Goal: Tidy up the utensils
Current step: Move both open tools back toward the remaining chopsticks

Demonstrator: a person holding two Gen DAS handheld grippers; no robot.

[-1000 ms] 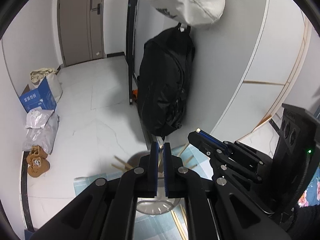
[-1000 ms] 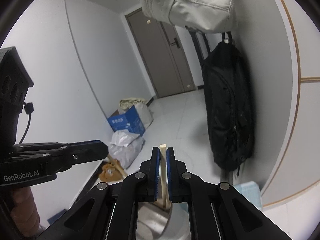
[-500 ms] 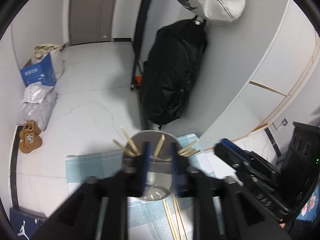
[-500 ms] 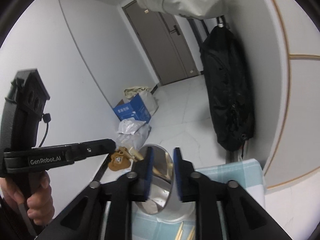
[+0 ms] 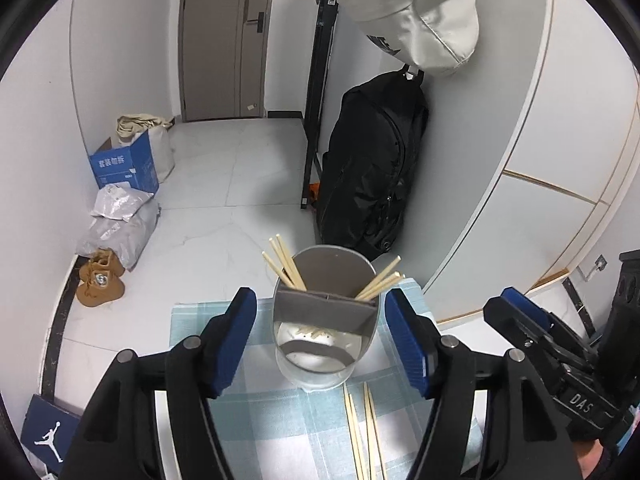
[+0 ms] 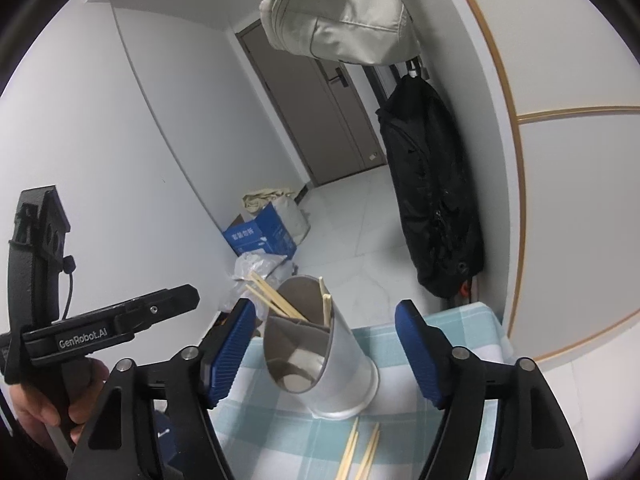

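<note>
L to R in the left wrist view: a navy box (image 5: 48,432) w/ a white Jumpman logo is lying on the floor at bottom left; tan boots (image 5: 100,280) are sitting beside grey plastic bags (image 5: 120,224); a blue carton (image 5: 124,166) is showing white Chinese characters, too small to read. A grey door (image 5: 222,40) is closing off the white-tiled hallway at the back. A beige bag (image 5: 420,20) w/ partly hidden dark lettering is hanging above a black backpack (image 5: 372,168) against the wall.

Centre frame, the steel utensil holder (image 5: 325,340) is standing upright on a light blue checked cloth (image 5: 200,320) covering the table, w/ its inner dividers showing. Wooden chopsticks (image 5: 286,264) are leaning out of its far compartments, some left, some right. More loose chopsticks (image 5: 362,432) are lying flat on the cloth just in front of the holder.

The left gripper (image 5: 320,340) is hovering w/ blue pads spread wide either side of the holder, gripping nothing. At far right, the right gripper (image 5: 524,316) is showing "DAS" on its body.

In the right wrist view, the left gripper (image 6: 176,300), marked "GenRobot.AI", is being held by a bare hand (image 6: 44,404). The right gripper (image 6: 326,356) is likewise standing wide apart around the holder (image 6: 320,360), holding nothing.
</note>
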